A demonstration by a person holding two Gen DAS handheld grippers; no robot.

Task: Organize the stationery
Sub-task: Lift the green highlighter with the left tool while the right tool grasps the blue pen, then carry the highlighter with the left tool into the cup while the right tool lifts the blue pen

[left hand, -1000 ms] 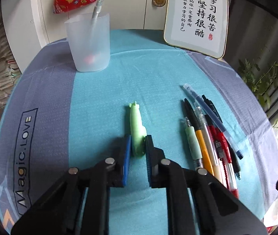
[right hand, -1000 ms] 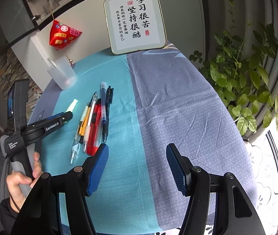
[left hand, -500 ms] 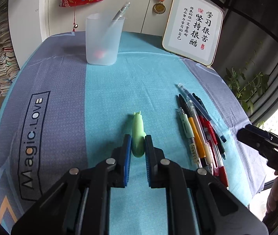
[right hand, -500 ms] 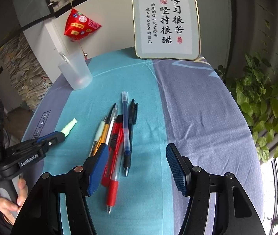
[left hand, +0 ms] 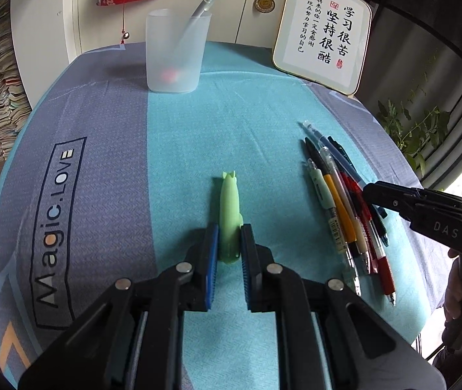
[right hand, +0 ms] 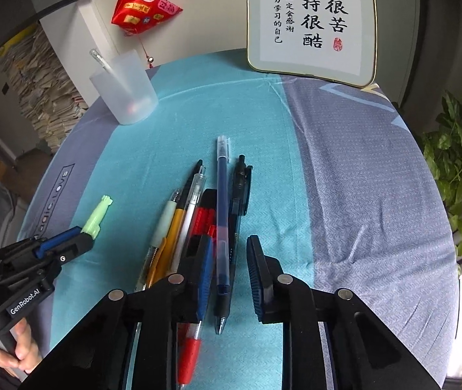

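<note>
Over the pen pile [right hand: 211, 227], the right gripper [right hand: 229, 260] had arrived, open astride the blue pen [right hand: 222, 214]; left gripper [left hand: 229, 243] stayed clamped on the green pen [left hand: 230, 208]

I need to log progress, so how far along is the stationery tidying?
Early. Done: one clear pen stands in the frosted plastic cup. In hand: left tongs clamp the pale green animal-shaped pen; right tongs, open, straddle the dark blue capped pen. Left: the pen pile on the cloth.

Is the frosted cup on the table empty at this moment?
No, the frosted cup already holds one clear pen, which leans against its rim with the top end sticking out.
</note>
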